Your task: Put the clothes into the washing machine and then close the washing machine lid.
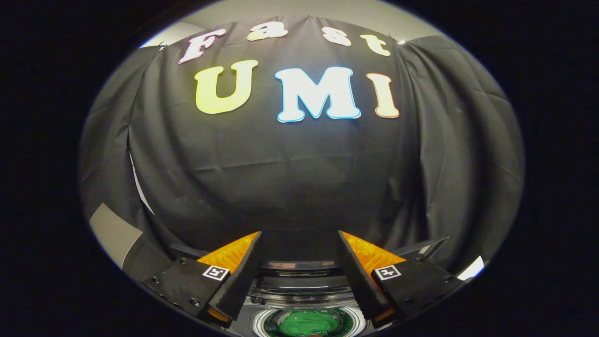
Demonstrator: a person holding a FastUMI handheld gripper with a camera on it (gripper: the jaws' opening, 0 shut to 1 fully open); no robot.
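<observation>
Both fingers (299,276) spread empty above green clothes (310,323) inside washing machine (299,285).

No word, number or brand can be read. The only signs are two small square white tags with black block patterns (215,272), coded marks rather than letters. One sits on each finger mount of the hand-held two-finger gripper (299,232), behind its fingertips. The fingers stand wide apart with nothing between them. The dark top-loading washing machine (299,281) below the gripper bears no legible marking.
</observation>
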